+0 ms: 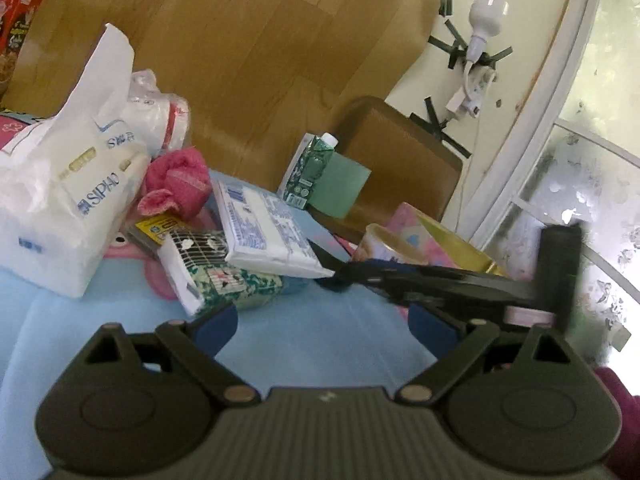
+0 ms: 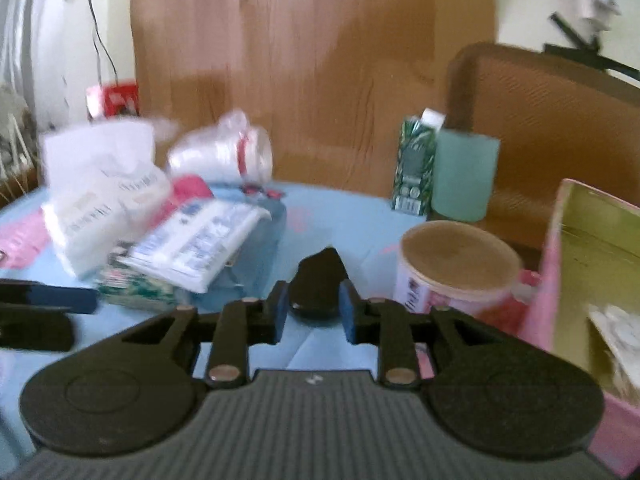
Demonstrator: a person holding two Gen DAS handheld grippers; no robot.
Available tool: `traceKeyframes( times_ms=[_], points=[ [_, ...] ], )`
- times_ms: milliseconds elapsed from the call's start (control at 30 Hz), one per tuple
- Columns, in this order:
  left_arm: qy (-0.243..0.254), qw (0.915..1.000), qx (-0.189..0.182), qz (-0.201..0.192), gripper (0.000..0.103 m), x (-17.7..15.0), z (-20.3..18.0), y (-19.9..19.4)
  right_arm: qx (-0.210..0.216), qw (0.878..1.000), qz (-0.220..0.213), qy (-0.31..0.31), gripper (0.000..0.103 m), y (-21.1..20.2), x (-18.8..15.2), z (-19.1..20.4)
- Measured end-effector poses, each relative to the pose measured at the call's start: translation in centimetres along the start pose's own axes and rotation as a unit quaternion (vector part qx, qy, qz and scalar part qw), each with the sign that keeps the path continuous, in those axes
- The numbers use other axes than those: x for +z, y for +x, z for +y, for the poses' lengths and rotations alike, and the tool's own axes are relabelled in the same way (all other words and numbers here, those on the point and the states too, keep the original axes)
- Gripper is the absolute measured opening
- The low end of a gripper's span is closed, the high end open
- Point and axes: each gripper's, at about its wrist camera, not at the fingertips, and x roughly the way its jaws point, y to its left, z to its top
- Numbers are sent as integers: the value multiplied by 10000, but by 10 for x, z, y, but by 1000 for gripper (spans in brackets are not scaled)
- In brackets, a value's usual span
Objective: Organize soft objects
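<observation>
While the left gripper hangs with its blue pads spread wide and nothing between them, the right gripper is clamped on a flat black object above the light blue cloth. Soft goods sit piled at the left: a white tissue pack, a pink towel and a flat printed wipes pack. To the right stands an open pink box.

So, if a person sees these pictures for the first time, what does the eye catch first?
Probably the heap of soft packs on the blue cloth: a big white tissue pack at the left, a pink towel beside it. Next, the right gripper shut on a black object, near the pink box.
</observation>
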Motion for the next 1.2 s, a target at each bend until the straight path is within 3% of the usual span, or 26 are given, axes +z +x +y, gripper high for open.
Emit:
traceKeyframes(
  times_ms=[100,133,333,467,600,667,733,800,867,1000,1200],
  points=[
    [76,9998,-114,-135,96,-1,-2,-5,-152,9996,114,-200,53,17,3,6],
    [78,9997,-134,-163,96,-2,-2,-5,-199,9993,164,-253,54,20,3,7],
    [-60,9996,-165,-207,97,-3,-1,-3,-178,9992,257,-248,48,13,-1,9],
    [8,9998,-188,-98,97,-2,-1,1,43,9996,276,-100,48,-26,-21,14],
    [106,9985,-422,340,96,-1,-13,12,250,9991,90,325,48,-85,-55,12],
    [-66,9941,-842,676,96,-6,-29,25,301,9981,-73,527,37,-110,-70,12],
    [-250,9859,-1152,1192,88,-12,-49,48,230,9976,-153,630,28,-125,-79,14],
    [-411,9758,-1247,1749,65,-18,-66,74,162,9973,-177,691,26,-130,-88,15],
    [-559,9669,-1270,2140,55,-23,-75,96,100,9976,-130,672,23,-129,-94,16],
    [-474,9697,-1114,2123,55,-18,-89,108,45,9967,-239,777,19,-131,-98,7],
    [151,9734,-995,2056,55,-12,-123,111,-206,9948,-622,776,20,-143,-101,1]
  ],
)
